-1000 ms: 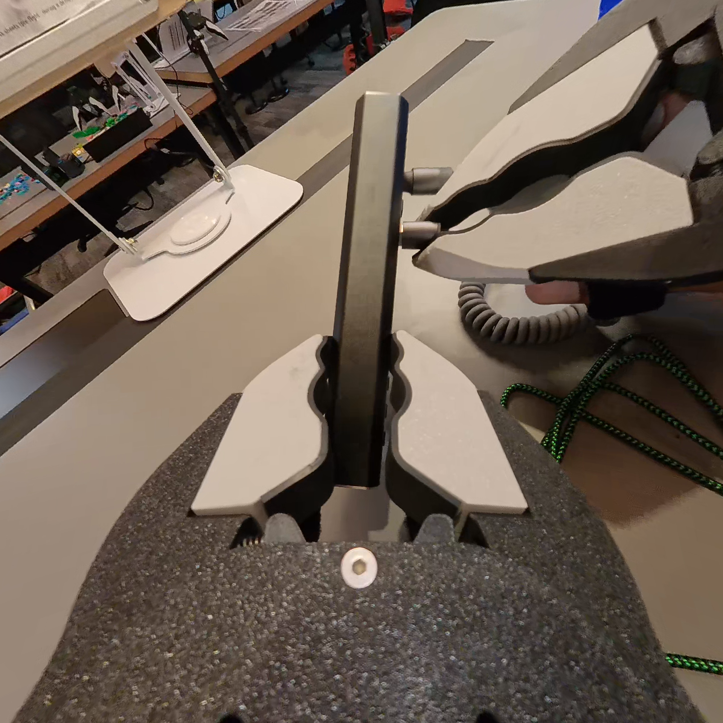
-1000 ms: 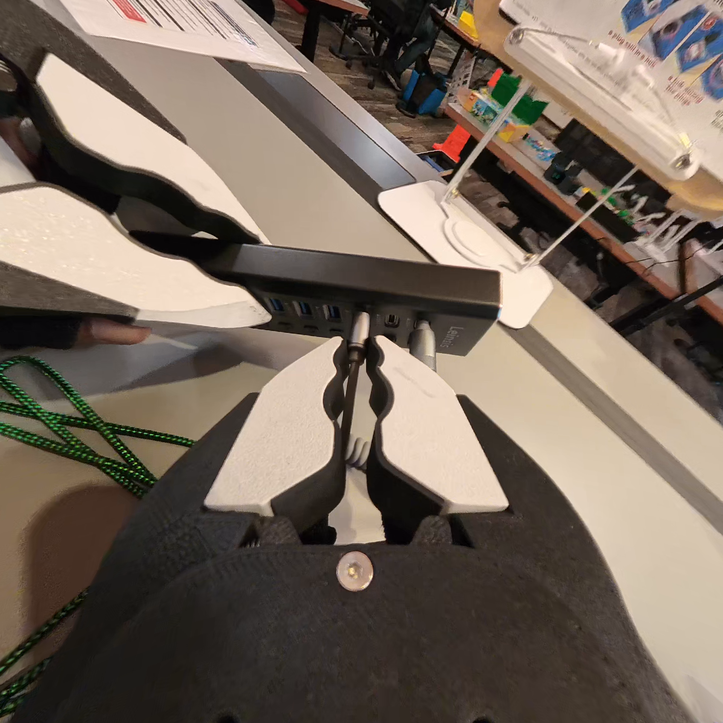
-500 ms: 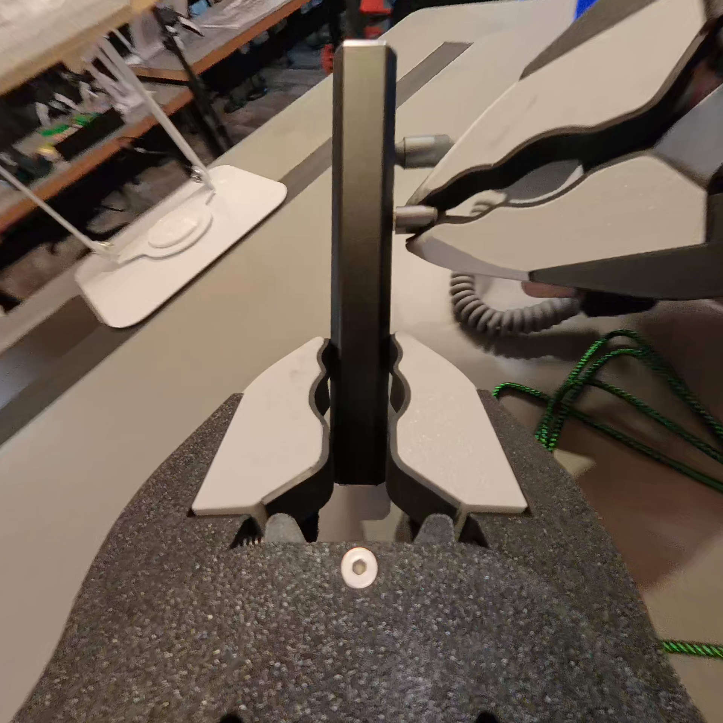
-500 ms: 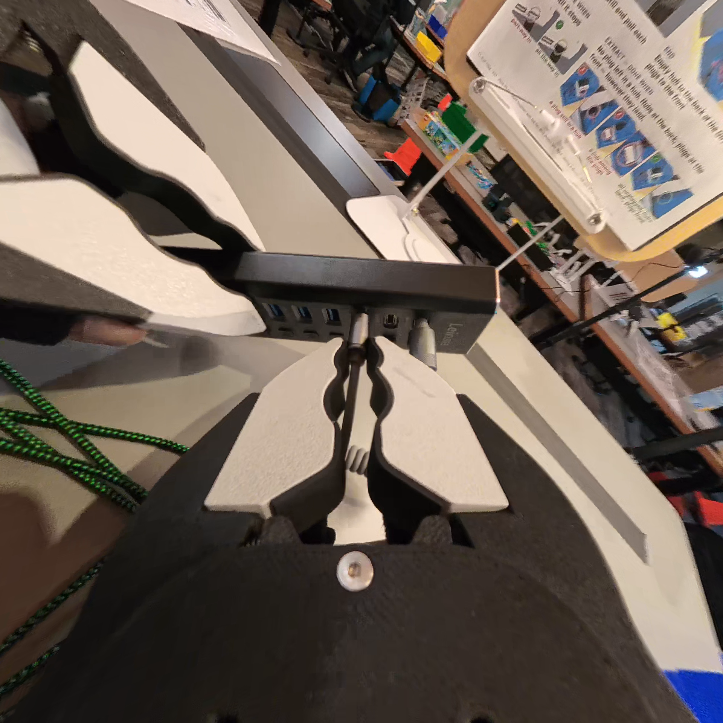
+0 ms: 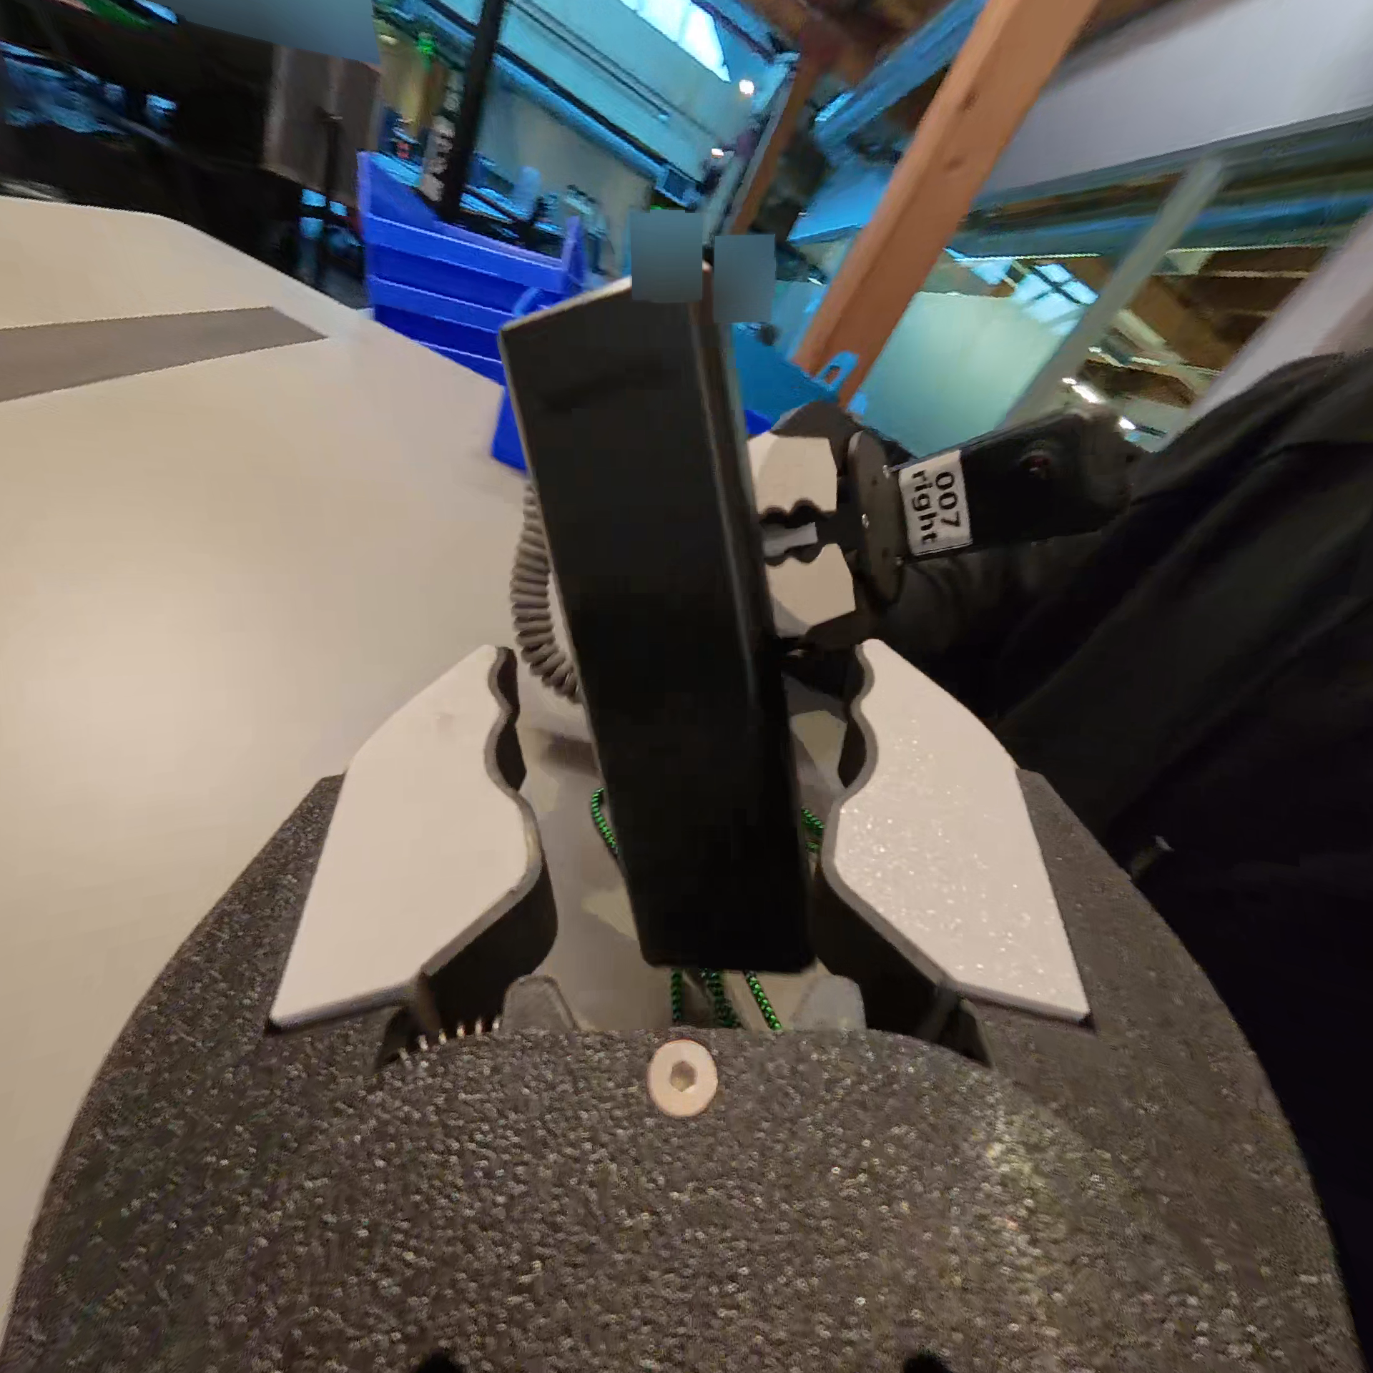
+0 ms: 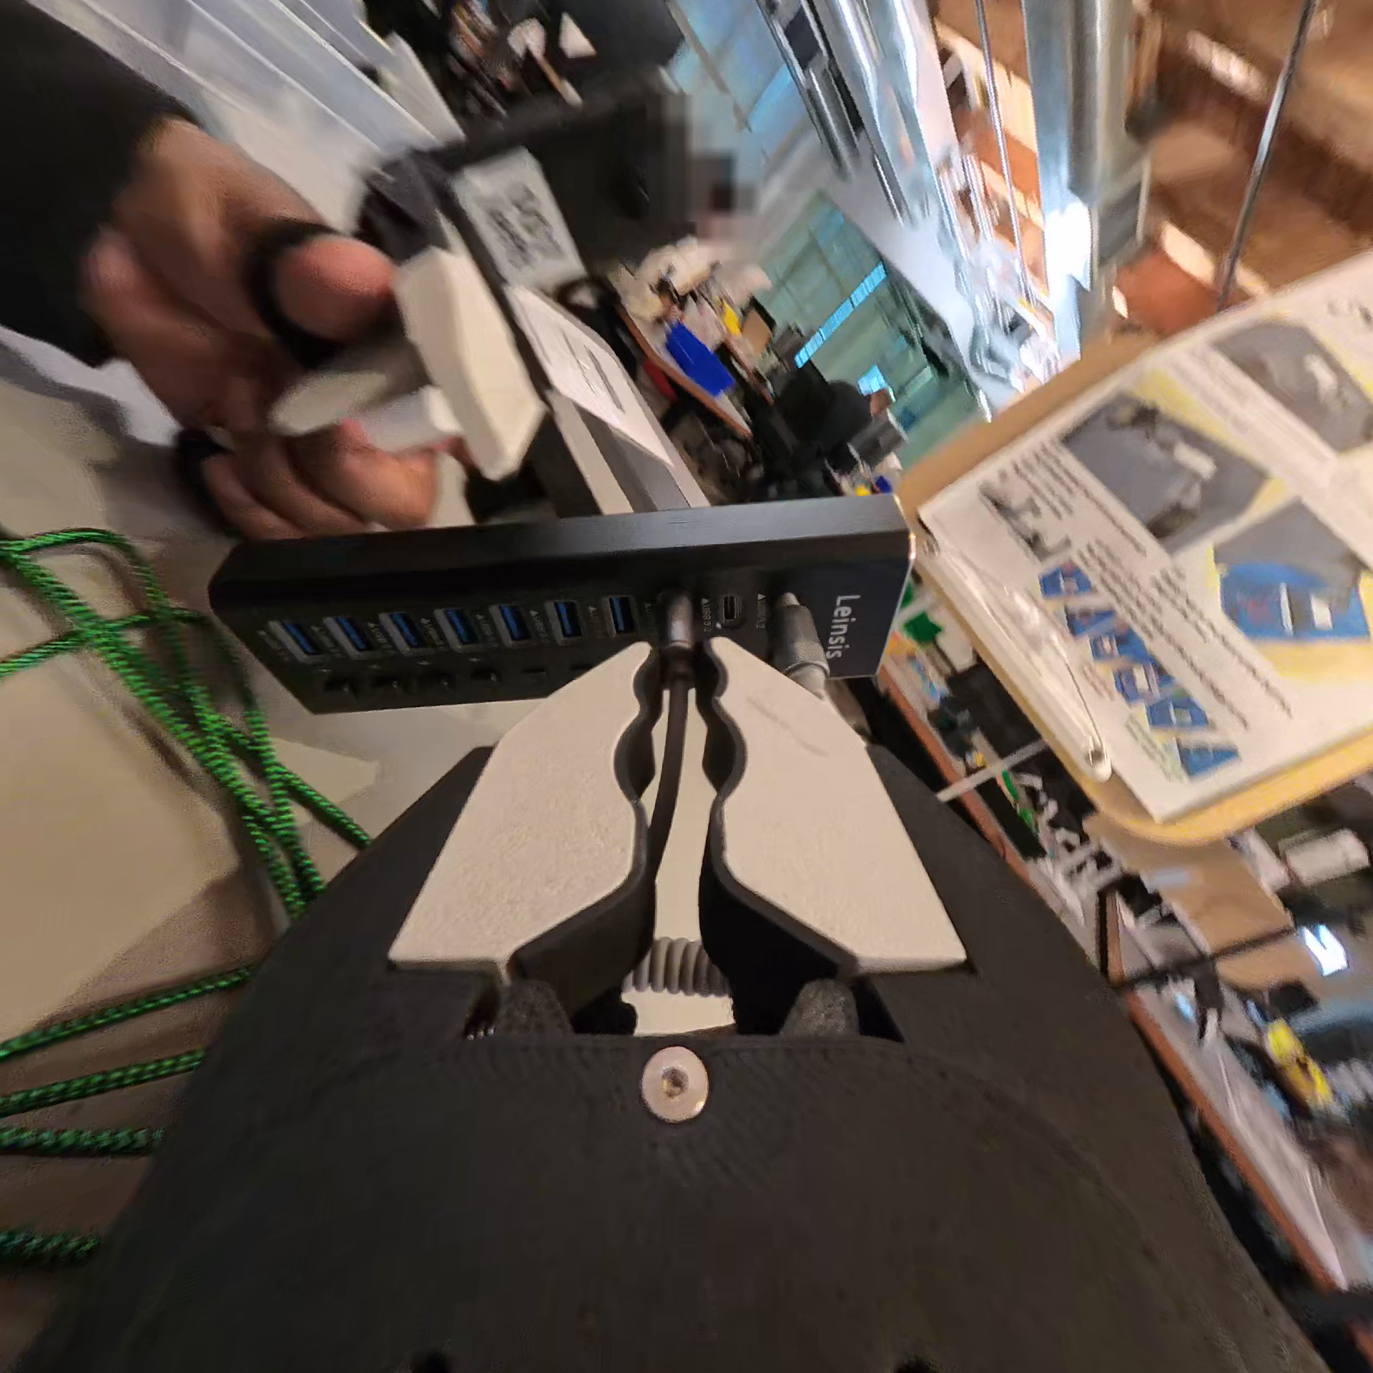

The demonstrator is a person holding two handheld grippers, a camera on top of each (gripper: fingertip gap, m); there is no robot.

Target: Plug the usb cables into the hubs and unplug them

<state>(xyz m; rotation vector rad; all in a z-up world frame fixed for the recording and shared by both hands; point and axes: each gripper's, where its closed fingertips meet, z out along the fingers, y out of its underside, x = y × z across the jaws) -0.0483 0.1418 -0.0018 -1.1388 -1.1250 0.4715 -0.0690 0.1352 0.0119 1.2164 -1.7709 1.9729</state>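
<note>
1. Jaws of the left gripper [image 5: 680, 654] stand spread wide in the left wrist view. The black USB hub [image 5: 654, 594] rises between them, tilted, and neither jaw presses on it.
2. Beyond the hub's right side is the right gripper [image 5: 787, 531], held by a dark-sleeved arm [image 5: 1189, 669]. A grey coiled cable [image 5: 535, 594] hangs behind the hub's left side, over the pale counter [image 5: 186, 594]. Green braided cable [image 5: 713, 995] shows under the hub's near end.
3. In the right wrist view, the right gripper [image 6: 677, 654] has its jaws clenched on a grey plug [image 6: 676, 628] seated in the hub [image 6: 557, 565]. A second plug [image 6: 799, 639] sits beside it.
4. The hub lies crosswise above the counter [image 6: 74, 780]. I cannot tell which counter edge it is nearest.
5. Up left, blurred, a hand [image 6: 245, 334] holds the left gripper [image 6: 461, 371] clear of the hub.
</note>
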